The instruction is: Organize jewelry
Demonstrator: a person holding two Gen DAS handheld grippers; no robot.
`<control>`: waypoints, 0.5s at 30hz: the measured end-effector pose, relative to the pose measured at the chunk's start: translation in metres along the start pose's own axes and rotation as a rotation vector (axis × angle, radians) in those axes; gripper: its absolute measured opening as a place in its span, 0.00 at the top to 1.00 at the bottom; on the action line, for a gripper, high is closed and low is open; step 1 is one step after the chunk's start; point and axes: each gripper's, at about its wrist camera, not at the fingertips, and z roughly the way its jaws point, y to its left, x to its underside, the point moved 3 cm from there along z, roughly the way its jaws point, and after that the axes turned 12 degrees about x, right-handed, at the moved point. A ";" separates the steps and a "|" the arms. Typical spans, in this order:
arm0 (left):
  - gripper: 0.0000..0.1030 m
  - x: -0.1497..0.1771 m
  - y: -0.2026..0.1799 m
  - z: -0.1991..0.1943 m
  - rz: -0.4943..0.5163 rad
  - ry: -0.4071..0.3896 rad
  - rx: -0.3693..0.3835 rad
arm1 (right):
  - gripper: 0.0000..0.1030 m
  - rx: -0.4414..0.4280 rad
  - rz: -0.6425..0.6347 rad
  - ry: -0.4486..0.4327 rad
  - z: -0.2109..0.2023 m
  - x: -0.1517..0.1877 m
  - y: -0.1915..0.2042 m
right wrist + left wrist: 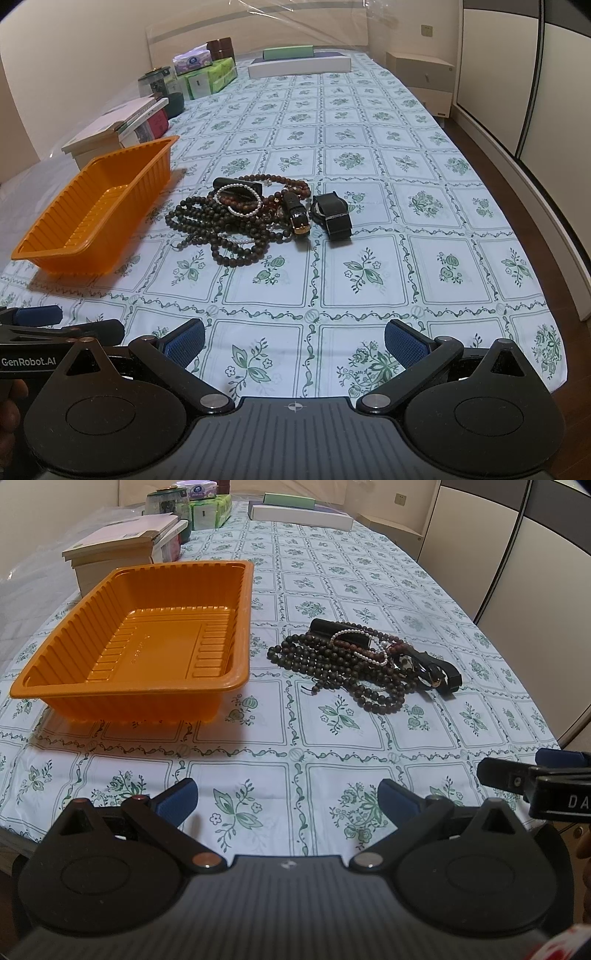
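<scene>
Both tongs stand with their blue-padded fingers spread wide, nothing between them.

Left wrist view: the left gripper (pixel 287 799) is held low and level above the near edge of the tablecloth (pixel 369 590), pointing down the length of the table. Its fingers clear the cloth and touch nothing. The right gripper (pixel 517 775) enters at the right edge, level with it; the letters "DA" show on its black body before the frame cuts them off. The orange tray (pixel 240 627) sits ahead and left, empty, with embossed marks on its floor too faint to read. The jewelry pile (pixel 343 661) lies just right of the tray, apart from it: dark bead strands, a white pearl bracelet (pixel 369 653) on top, and a black strap watch (pixel 443 674) at the right end. A stack of books (pixel 122 546) stands behind the tray.

Right wrist view: the right gripper (pixel 294 341) is held in the same low, level pose above the near edge of the cloth, fingers wide apart. The left gripper (pixel 55 321) shows at the left edge, its side printed "GenRobot.AI"; part of a hand (pixel 11 406) grips below it. The jewelry pile (pixel 236 221) lies ahead at centre, well clear of both tongs, with a gold-buckled strap (pixel 299 218) and a black watch (pixel 332 214) at its right side. The orange tray (pixel 92 206) is to the left. A tissue pack (pixel 194 61) at the far end bears a blue logo, not readable.
</scene>
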 end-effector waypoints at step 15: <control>0.00 0.002 0.003 -0.001 -0.029 -0.002 0.032 | 0.00 -0.001 0.005 -0.003 0.000 0.000 -0.001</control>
